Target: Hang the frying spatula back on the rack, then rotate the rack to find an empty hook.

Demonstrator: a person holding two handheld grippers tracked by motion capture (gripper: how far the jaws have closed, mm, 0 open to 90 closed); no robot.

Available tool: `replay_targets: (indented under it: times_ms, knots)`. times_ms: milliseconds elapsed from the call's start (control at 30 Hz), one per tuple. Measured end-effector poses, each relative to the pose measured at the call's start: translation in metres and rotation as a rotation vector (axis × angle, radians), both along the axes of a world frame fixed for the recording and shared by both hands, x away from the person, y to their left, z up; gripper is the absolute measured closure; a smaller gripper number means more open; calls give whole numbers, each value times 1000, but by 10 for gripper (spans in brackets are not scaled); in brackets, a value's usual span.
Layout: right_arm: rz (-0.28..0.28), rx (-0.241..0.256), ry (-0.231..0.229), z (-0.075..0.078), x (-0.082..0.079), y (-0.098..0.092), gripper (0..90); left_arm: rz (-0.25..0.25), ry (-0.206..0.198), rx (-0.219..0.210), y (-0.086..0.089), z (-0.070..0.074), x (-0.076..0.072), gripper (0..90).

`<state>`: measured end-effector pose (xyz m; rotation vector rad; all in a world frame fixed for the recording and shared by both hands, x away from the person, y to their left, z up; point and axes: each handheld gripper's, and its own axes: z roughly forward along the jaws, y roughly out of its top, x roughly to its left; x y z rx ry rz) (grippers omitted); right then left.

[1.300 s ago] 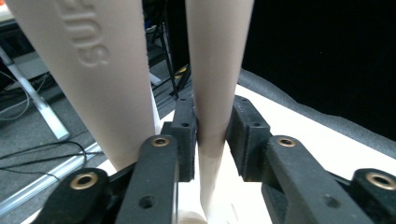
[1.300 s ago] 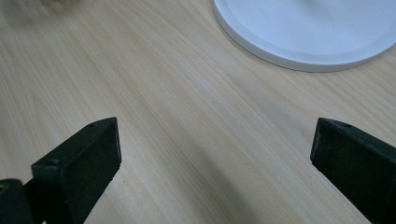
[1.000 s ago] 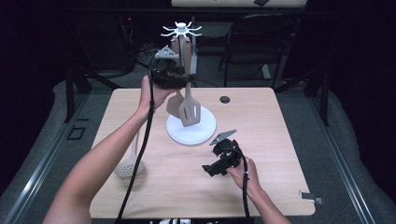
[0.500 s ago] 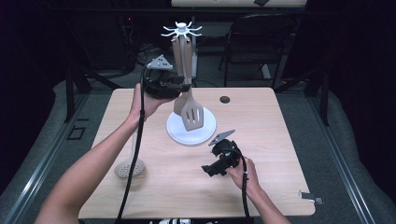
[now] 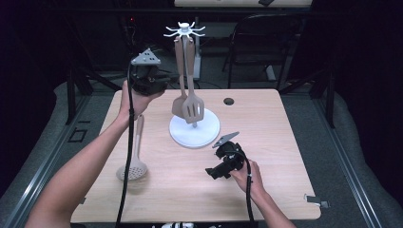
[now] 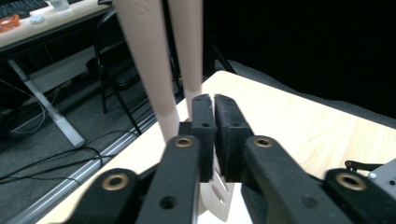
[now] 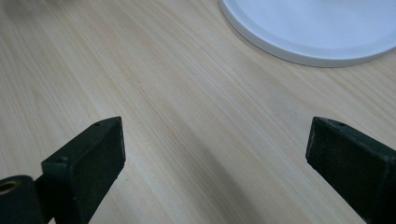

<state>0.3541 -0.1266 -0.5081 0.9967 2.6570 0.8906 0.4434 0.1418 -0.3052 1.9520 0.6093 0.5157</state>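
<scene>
Hanging from the white utensil stand (image 5: 195, 130), slotted spatula (image 5: 193, 108) and second spatula (image 5: 179, 105) side by side, left gripper (image 5: 164, 81) raised just beside their handles, jaws pressed together on nothing, right gripper (image 5: 212, 172) low over the table (image 5: 285, 142), jaws spread wide and empty, skimmer (image 5: 132, 167) lying at left.

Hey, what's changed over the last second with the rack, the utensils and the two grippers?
The left gripper has drawn back to the left from the rack, its jaws now shut on nothing. The slotted spatula, which it was carrying up a second ago, now hangs free beside the plain spatula. The right gripper stayed open, low over the table, and the skimmer still lies flat.
</scene>
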Motion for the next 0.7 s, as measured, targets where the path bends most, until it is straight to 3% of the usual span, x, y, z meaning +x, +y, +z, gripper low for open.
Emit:
replay_targets:
  times_ms: [500,700]
  knots:
    - [-3,-11,1,0,-2,-3,44,106,-90,-60,11,52,11,900]
    - [-7,-5,-3,0,-3,-5,43,140,-103,-50,11,65,21,900]
